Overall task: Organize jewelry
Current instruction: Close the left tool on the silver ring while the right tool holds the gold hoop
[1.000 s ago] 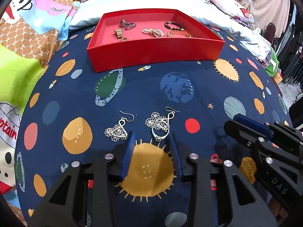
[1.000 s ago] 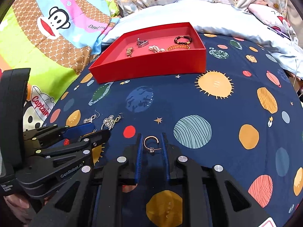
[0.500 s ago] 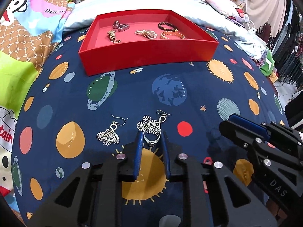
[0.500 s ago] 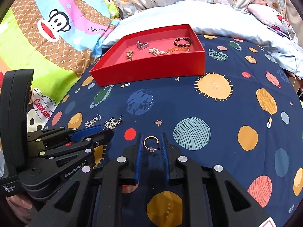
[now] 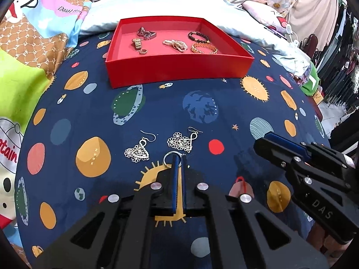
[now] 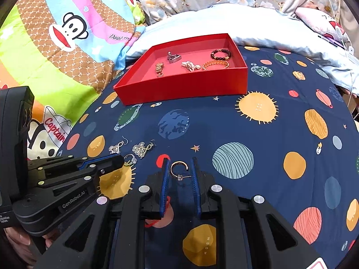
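My left gripper is shut on a silver ring, which sticks out to the left of its tips just above the planet-print bedspread. Two silver dangling earrings lie on the cloth just beyond it. My right gripper is shut on a gold hoop earring, its hoop against the left finger and its pin against the right one. The red tray stands farther back and holds several bracelets and small pieces. The left gripper and the ring also show in the right wrist view.
A pale blue pillow lies behind the tray, and cartoon-print bedding rises on the left. Clothes and clutter stand past the bed's right edge. The right gripper sits close to the right of the left one.
My left gripper's jaws have closed from well apart onto the silver ring that lay below the flower earring. The right gripper and its hoop earring have stayed put.
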Demonstrator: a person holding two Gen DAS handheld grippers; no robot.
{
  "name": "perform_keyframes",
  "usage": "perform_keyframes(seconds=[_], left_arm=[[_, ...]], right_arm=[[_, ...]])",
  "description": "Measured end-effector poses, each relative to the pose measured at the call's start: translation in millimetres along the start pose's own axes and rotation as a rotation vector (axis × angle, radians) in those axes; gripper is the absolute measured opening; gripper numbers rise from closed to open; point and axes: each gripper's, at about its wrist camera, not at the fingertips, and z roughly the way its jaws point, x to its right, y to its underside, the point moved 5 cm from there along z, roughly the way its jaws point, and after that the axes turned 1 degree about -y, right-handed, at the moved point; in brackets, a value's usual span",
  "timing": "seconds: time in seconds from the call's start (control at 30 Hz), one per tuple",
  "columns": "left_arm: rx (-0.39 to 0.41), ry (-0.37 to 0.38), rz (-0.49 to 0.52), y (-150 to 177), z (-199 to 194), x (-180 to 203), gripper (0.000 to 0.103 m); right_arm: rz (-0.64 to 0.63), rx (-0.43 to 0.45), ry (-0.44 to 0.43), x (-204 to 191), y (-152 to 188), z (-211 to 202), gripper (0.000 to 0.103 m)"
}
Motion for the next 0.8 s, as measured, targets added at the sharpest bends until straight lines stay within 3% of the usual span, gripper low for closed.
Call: perform_keyframes(seconds=[0.43, 0.5, 0.53, 0.57, 0.8], left_arm=[[0.032, -0.004, -0.008, -4.2, -12.2, -7.7, 0.001], [0.018, -0.004, -0.002, -1.5, -5.4, -4.4, 0.017], [0.014, -0.01, -0.006, -0.6, -1.5, -3.3, 0.03], [0.012, -0.018, -0.008, -0.1, 1.3, -2.8, 0.034], [0.0, -0.047, 0.0, -1.1, 16.6, -0.8, 0.033]], right_arm=[[0.0, 0.005, -0.005, -2.2, -0.3, -1.7, 0.018], [0.0, 0.004, -0.006, -2.5, 0.2, -1.5, 0.018], [0.0, 0.004, -0.005, -2.0, 0.6, -1.2, 0.018], [0.001, 0.003, -0.005, -1.6, 0.8, -1.0, 0.018], [0.013, 0.002, -0.004, 3.6, 1.3, 0.5, 0.018]])
